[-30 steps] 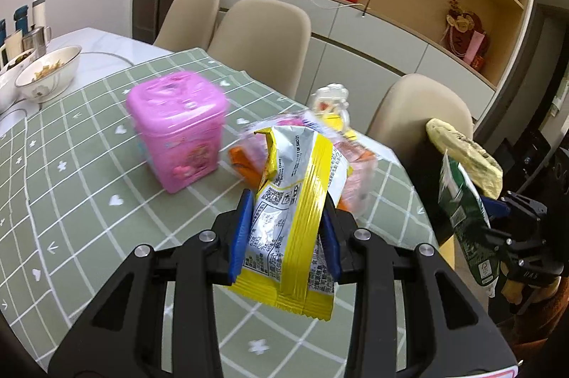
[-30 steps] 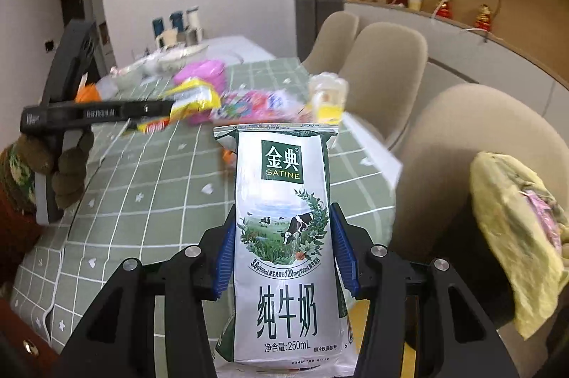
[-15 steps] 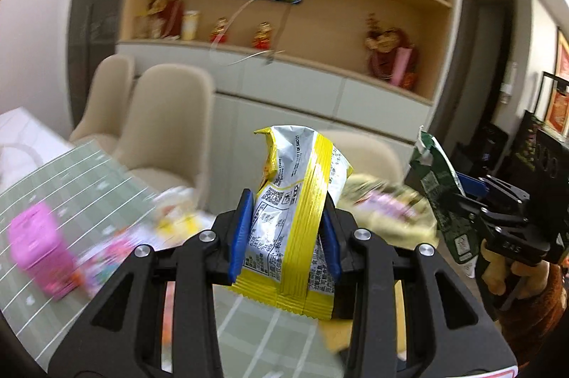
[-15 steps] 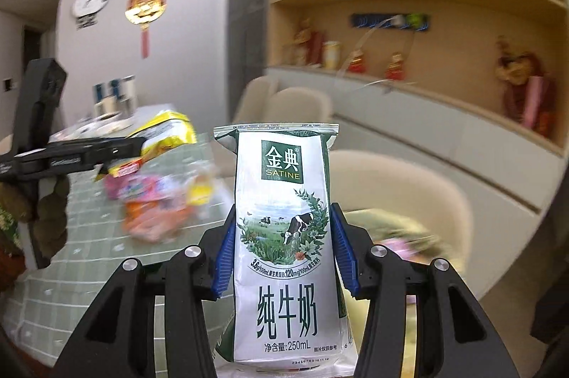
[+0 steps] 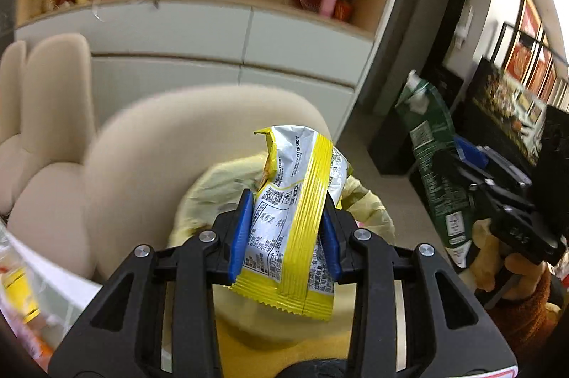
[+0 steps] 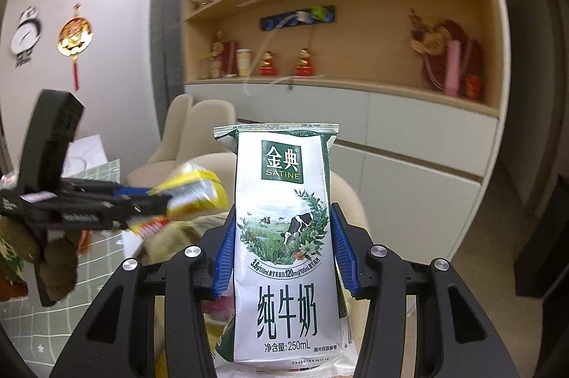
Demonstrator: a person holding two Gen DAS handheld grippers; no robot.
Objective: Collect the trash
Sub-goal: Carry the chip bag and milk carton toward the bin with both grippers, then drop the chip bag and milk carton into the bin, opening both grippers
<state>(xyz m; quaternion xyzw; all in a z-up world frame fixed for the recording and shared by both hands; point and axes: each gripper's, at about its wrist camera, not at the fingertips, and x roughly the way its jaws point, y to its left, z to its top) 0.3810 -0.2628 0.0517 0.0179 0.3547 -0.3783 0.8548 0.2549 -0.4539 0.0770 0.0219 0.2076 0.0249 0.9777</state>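
Between the left gripper's jaws: yellow snack wrapper, pinched upright. Right gripper jaws clamp a milk pouch. Just beyond both, a yellow-lined bin.

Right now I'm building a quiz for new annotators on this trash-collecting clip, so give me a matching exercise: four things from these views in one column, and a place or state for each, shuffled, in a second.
Things:
1. yellow snack wrapper
2. milk pouch
3. yellow bin bag
4. round wall clock

Places or states:
A. on the wall beside a red and gold ornament
B. clamped in the left gripper
C. open, just beyond the left gripper's fingers
D. clamped in the right gripper

Pairs: 1-B, 2-D, 3-C, 4-A
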